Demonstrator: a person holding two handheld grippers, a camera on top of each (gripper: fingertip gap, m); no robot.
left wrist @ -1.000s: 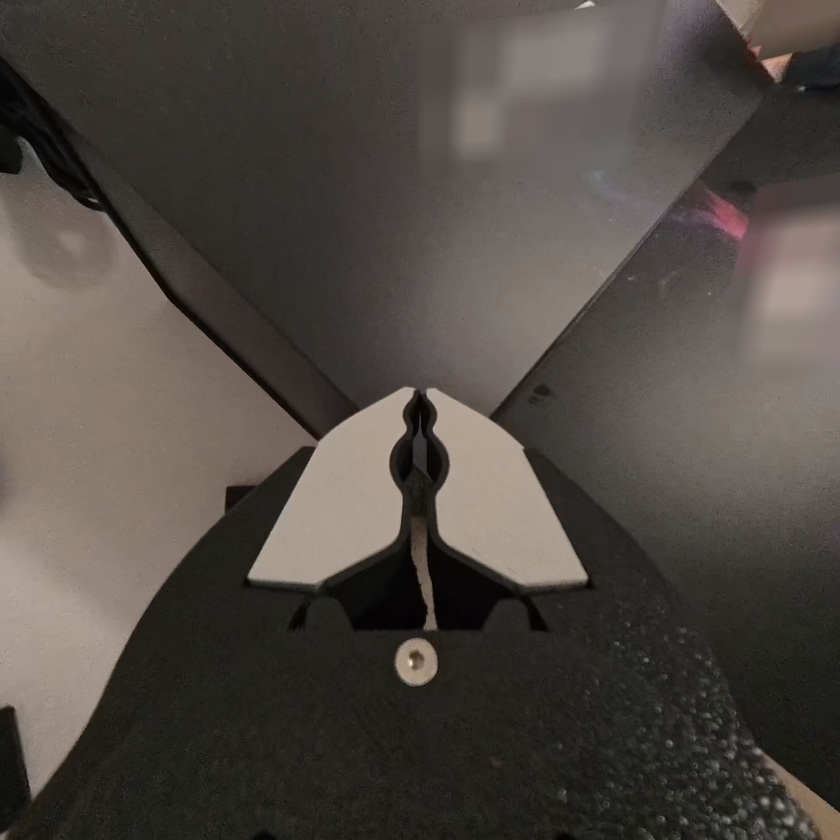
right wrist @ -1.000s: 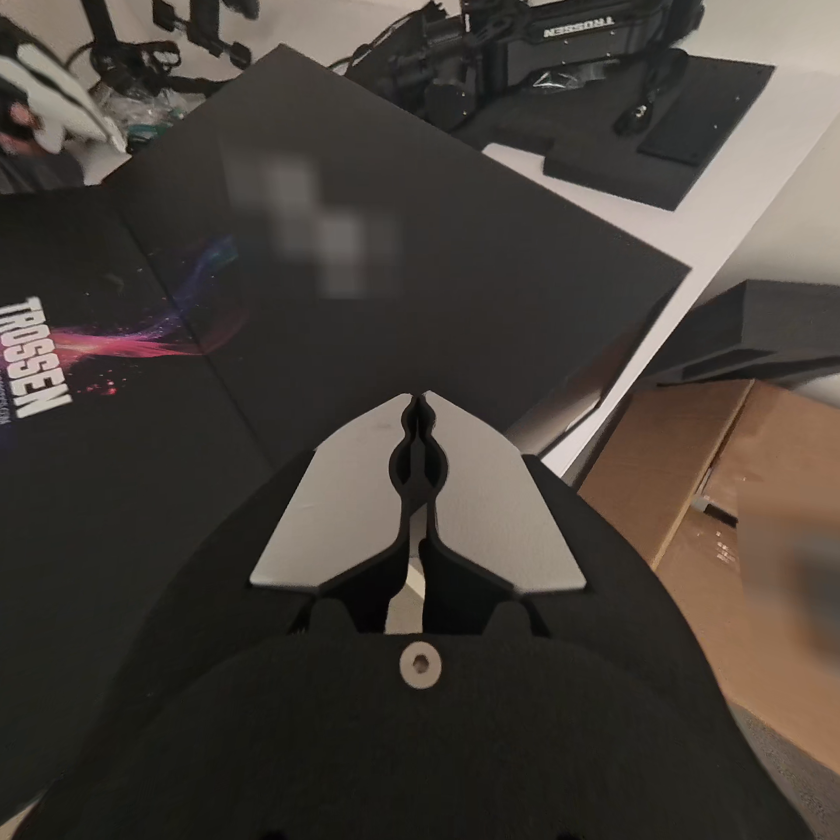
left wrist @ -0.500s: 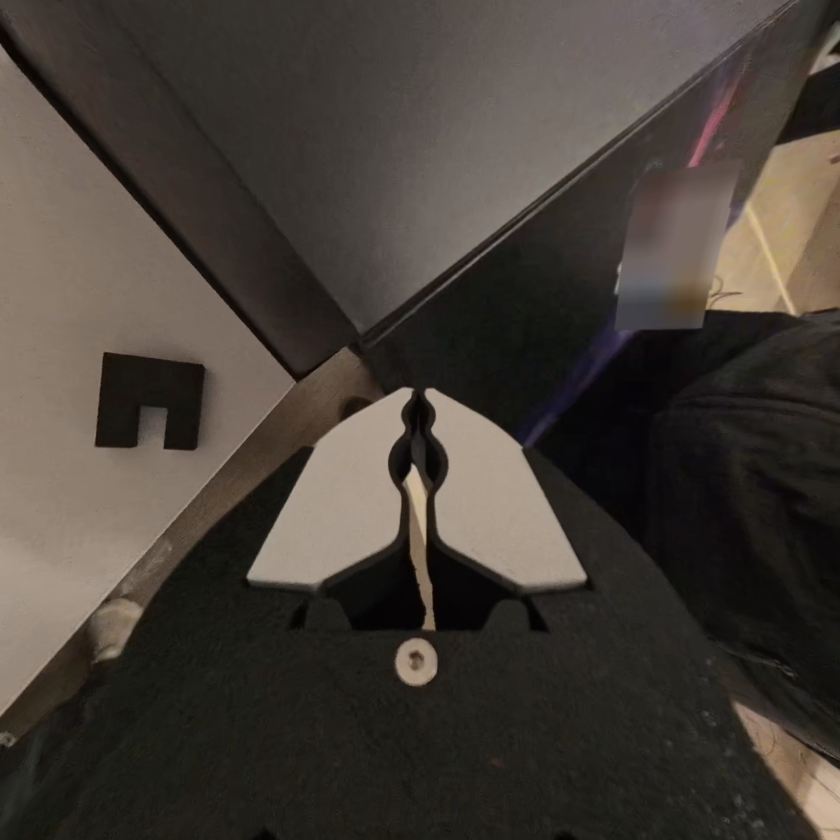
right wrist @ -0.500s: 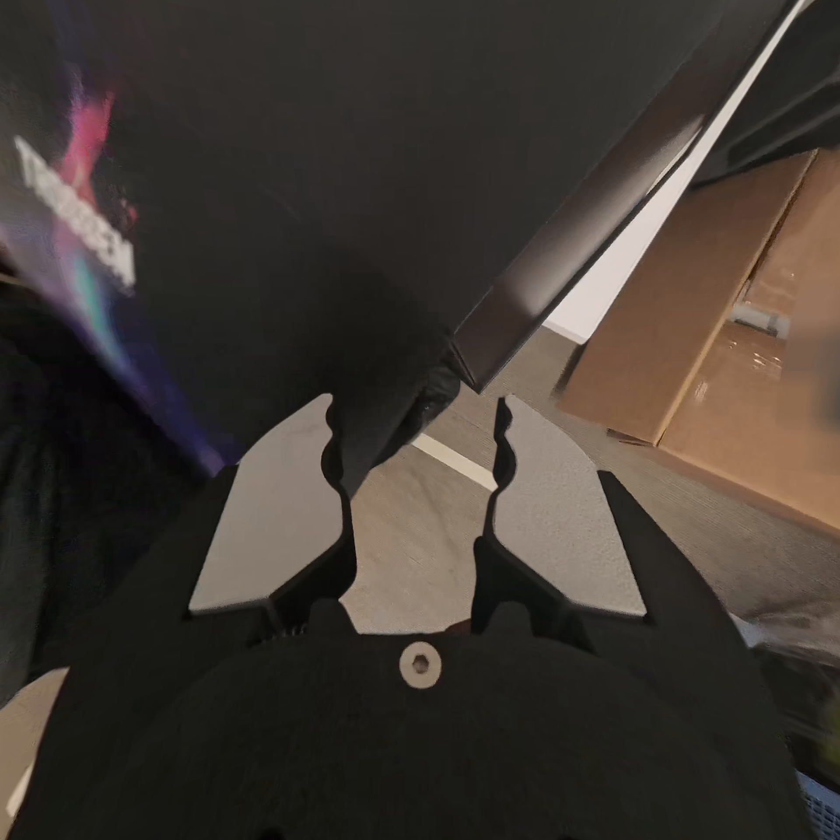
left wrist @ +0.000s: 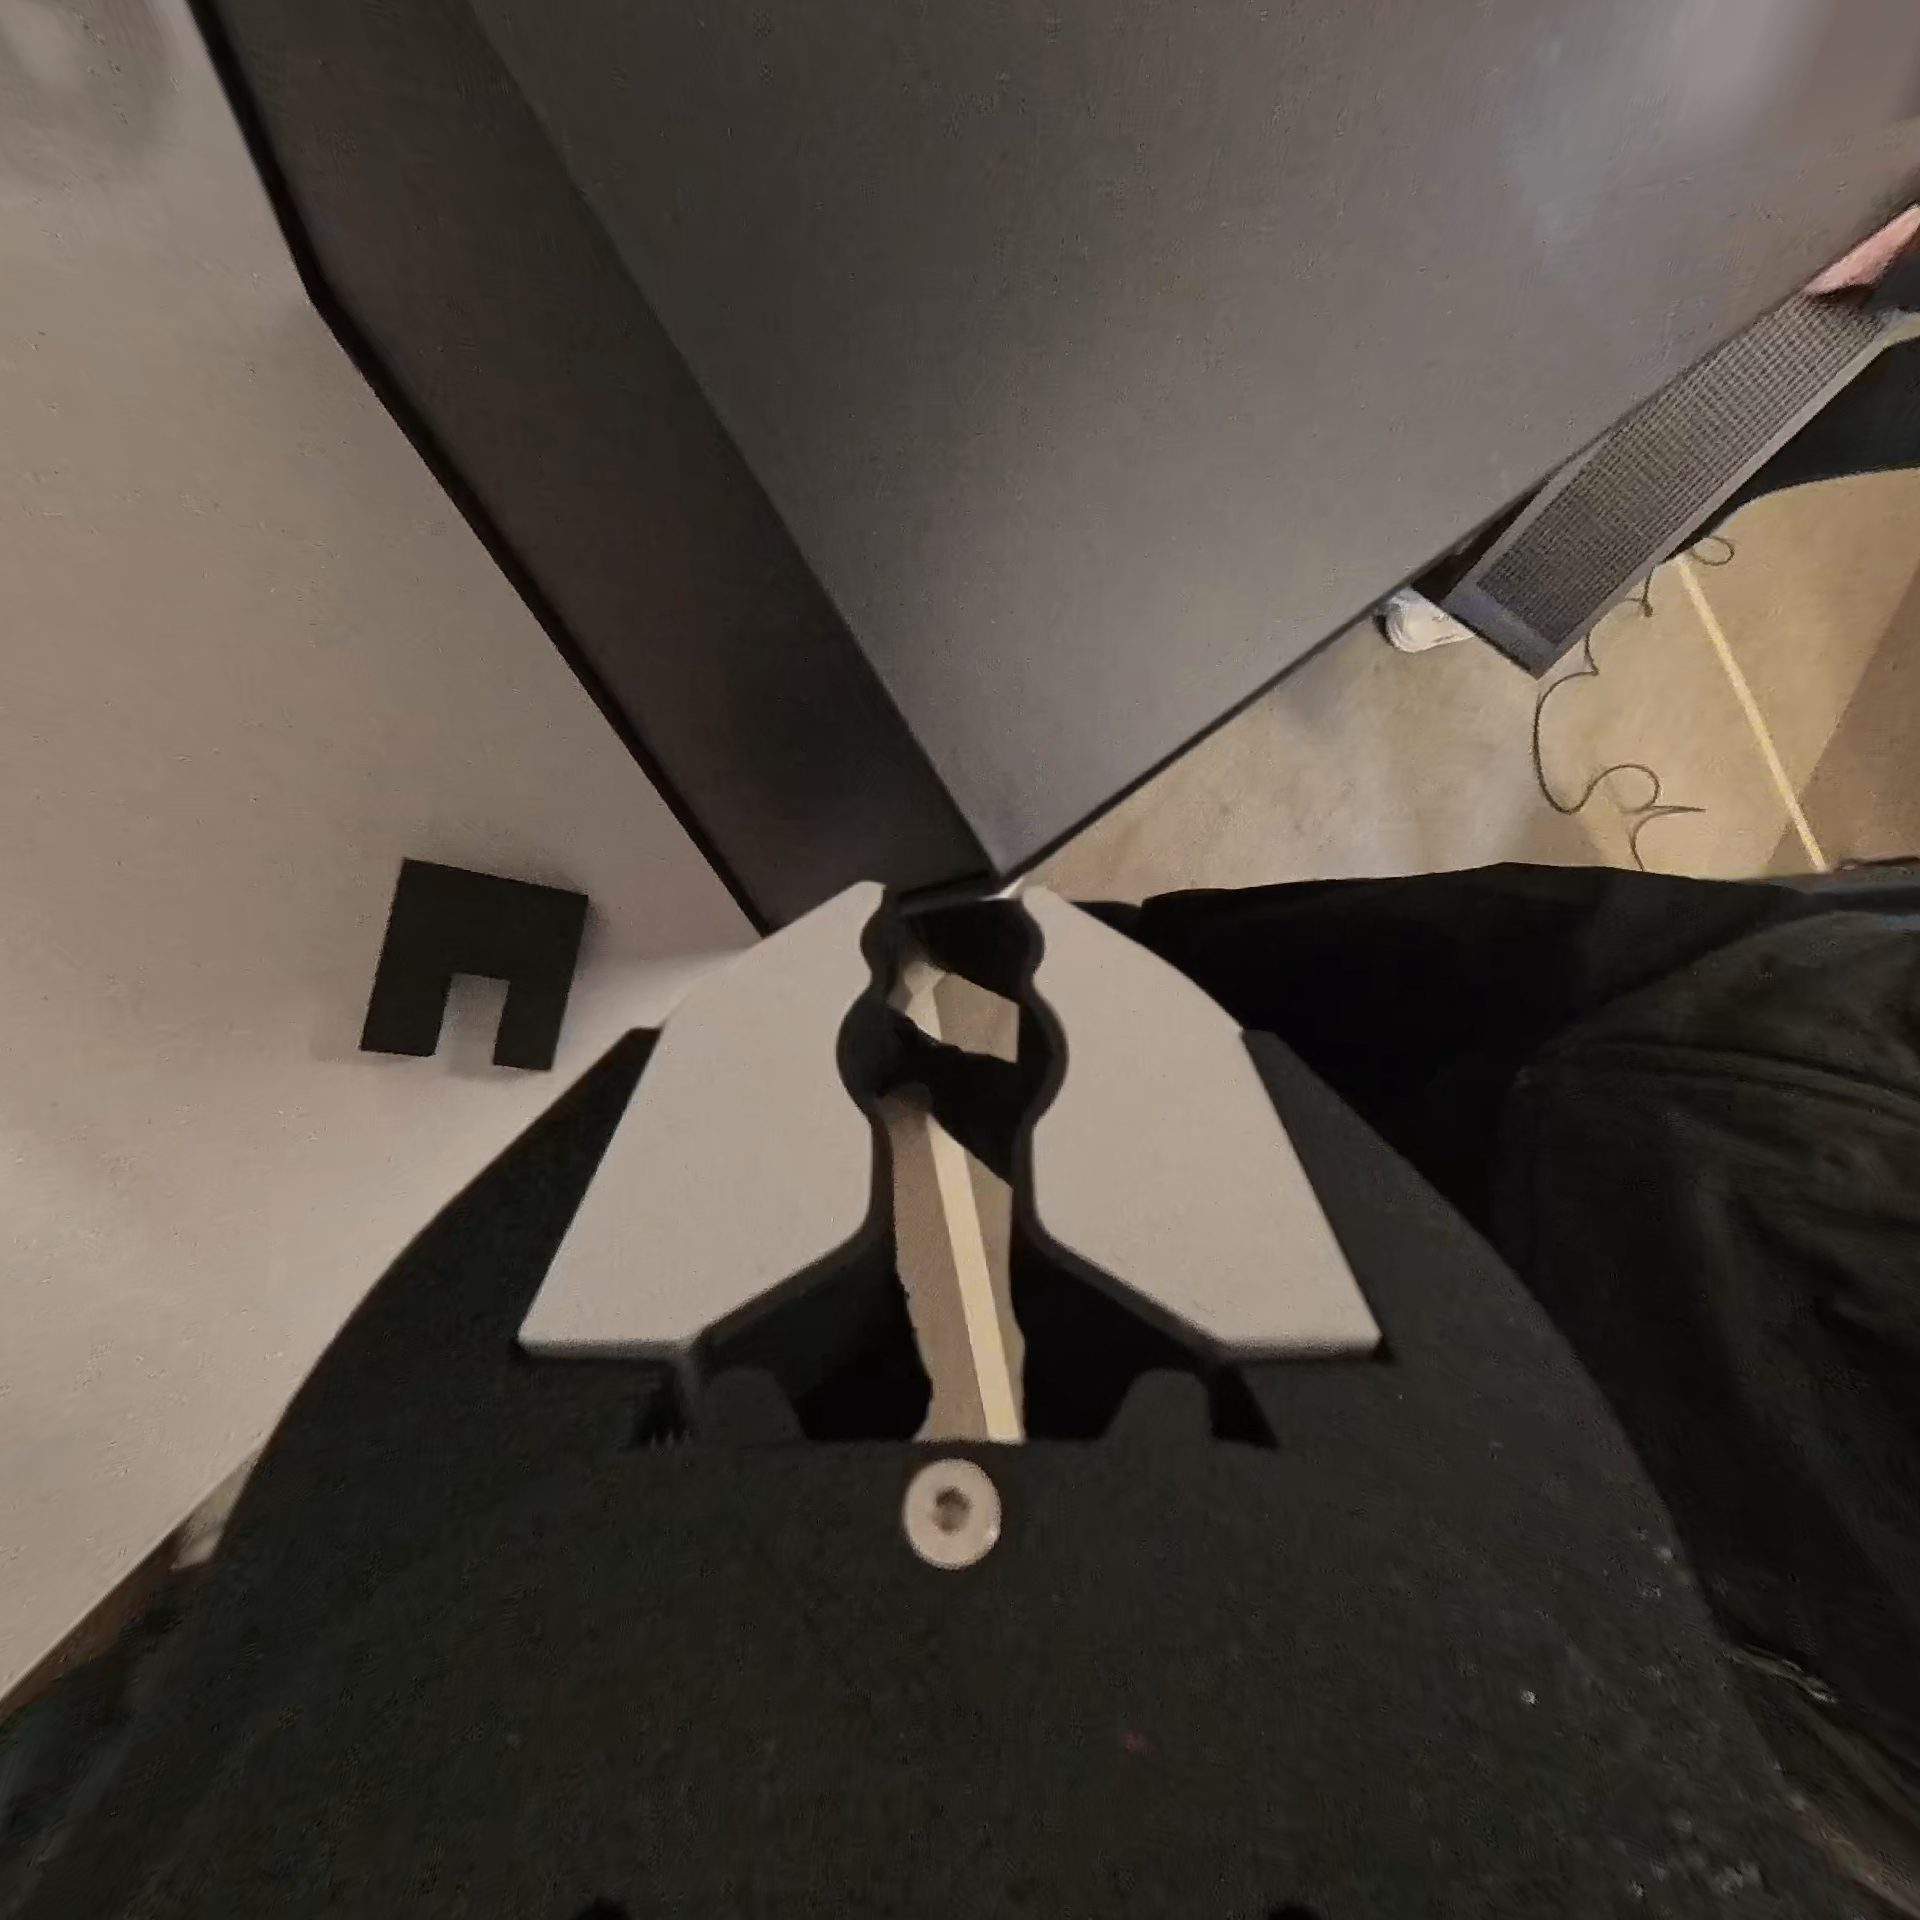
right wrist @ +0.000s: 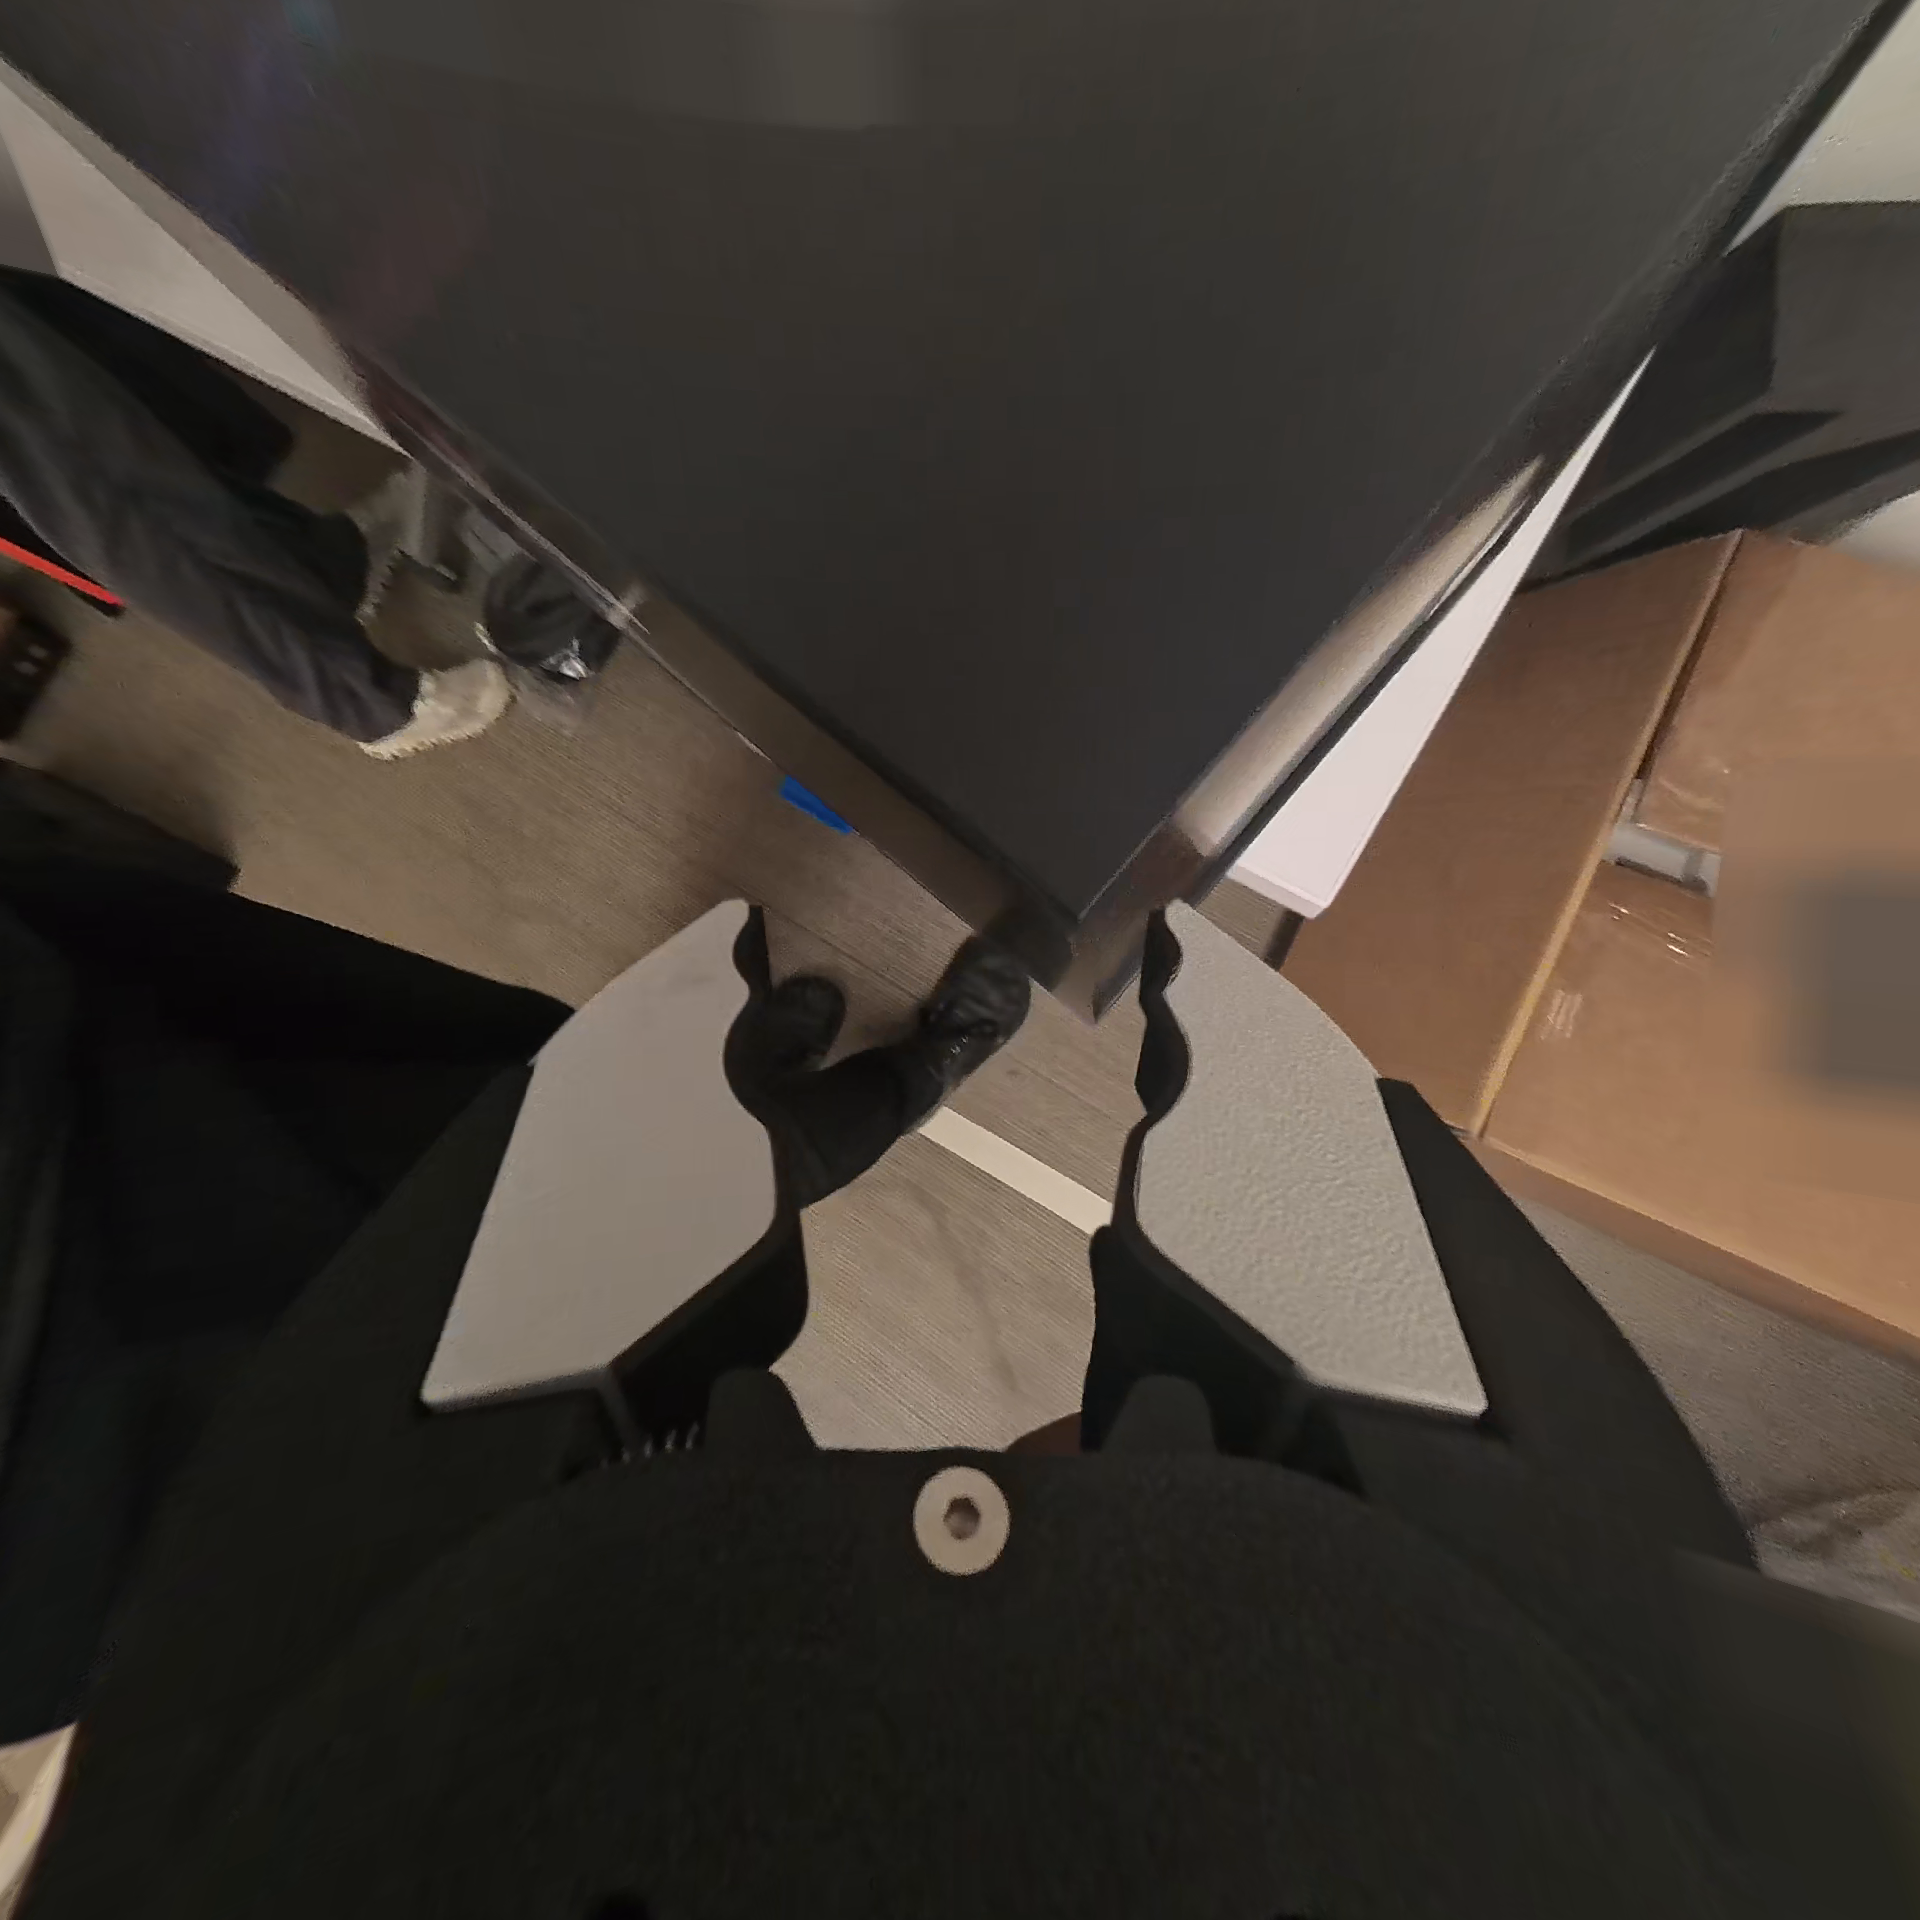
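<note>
A large flat matte black box (left wrist: 1039,416) lies on a white table (left wrist: 208,623), with its near corners over the table edge. My left gripper (left wrist: 954,894) is partly open, and one box corner sits right at its tips. I cannot tell whether it touches them. My right gripper (right wrist: 956,914) is wide open. Another corner of the box (right wrist: 935,520) points down between its tips, close to the right finger (right wrist: 1299,1195). A black rounded shape (right wrist: 883,1070) shows between the jaws below the corner; I cannot tell what it is.
A small black C-shaped foam piece (left wrist: 473,961) lies on the table left of the left gripper. A black foam slab (left wrist: 1662,468) and a loose cable (left wrist: 1600,769) are over the tan floor. Cardboard boxes (right wrist: 1662,987) and black foam (right wrist: 1818,416) stand at the right. A person's leg and light shoe (right wrist: 436,717) are at the left.
Both grippers have pulled back from over the box top to its near corners. The right gripper opened wide half a second ago. The left gripper has just opened a little.
</note>
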